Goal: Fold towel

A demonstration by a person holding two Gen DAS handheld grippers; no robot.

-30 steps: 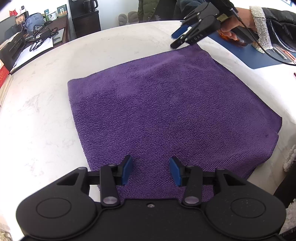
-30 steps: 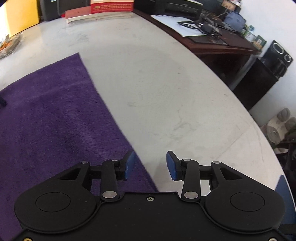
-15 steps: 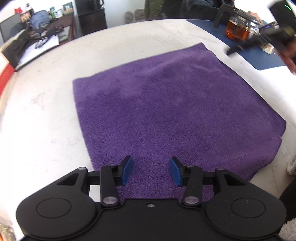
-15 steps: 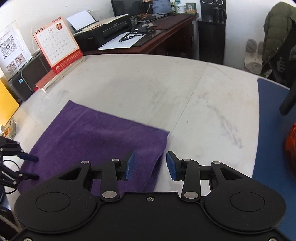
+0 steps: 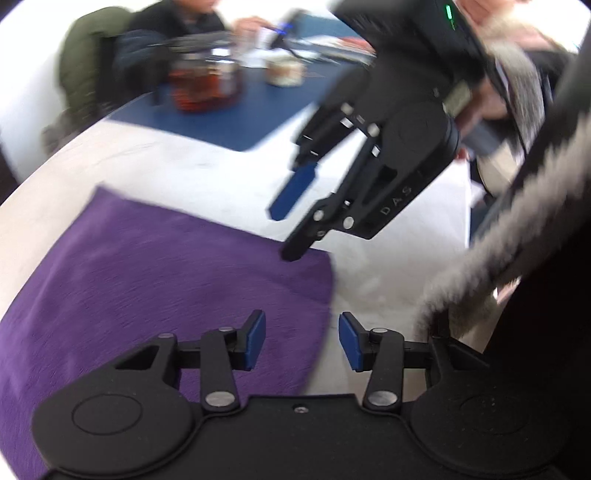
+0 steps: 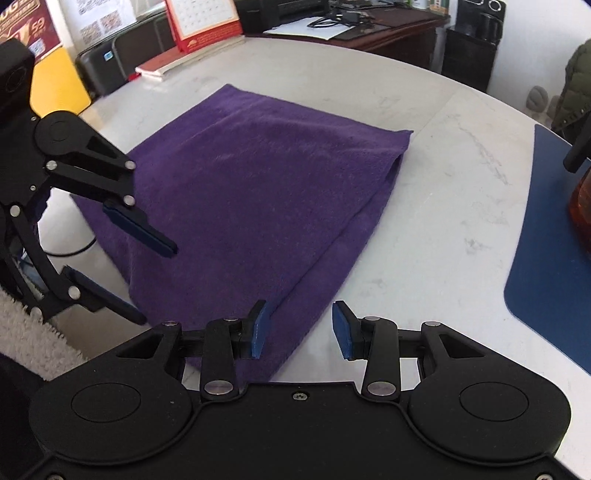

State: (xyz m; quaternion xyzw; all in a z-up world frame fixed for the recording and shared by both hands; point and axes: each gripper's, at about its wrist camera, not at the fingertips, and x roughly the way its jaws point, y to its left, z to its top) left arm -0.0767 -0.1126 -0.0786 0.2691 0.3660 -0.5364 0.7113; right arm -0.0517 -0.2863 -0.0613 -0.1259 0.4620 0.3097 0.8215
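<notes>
A purple towel (image 6: 258, 184) lies flat on the white marble table (image 6: 443, 221); it also shows in the left wrist view (image 5: 147, 288), blurred. My left gripper (image 5: 302, 345) is open and empty, just above the towel's near right corner. My right gripper (image 6: 300, 330) is open and empty, over the towel's near edge. Each gripper shows in the other's view: the right one (image 5: 284, 232) hangs open above the towel's far right corner, the left one (image 6: 147, 280) is open at the towel's left side.
A blue mat (image 6: 554, 240) lies on the table's right side with a glass teapot of amber tea (image 5: 203, 85) and a small jar (image 5: 284, 70) on it. A person sits behind it. A desk calendar (image 6: 207, 22), printers and a dark desk stand beyond the table.
Both grippers swung around to the towel's near right side and now face each other closely. The left view turned right toward the blue mat. Both stayed open.
</notes>
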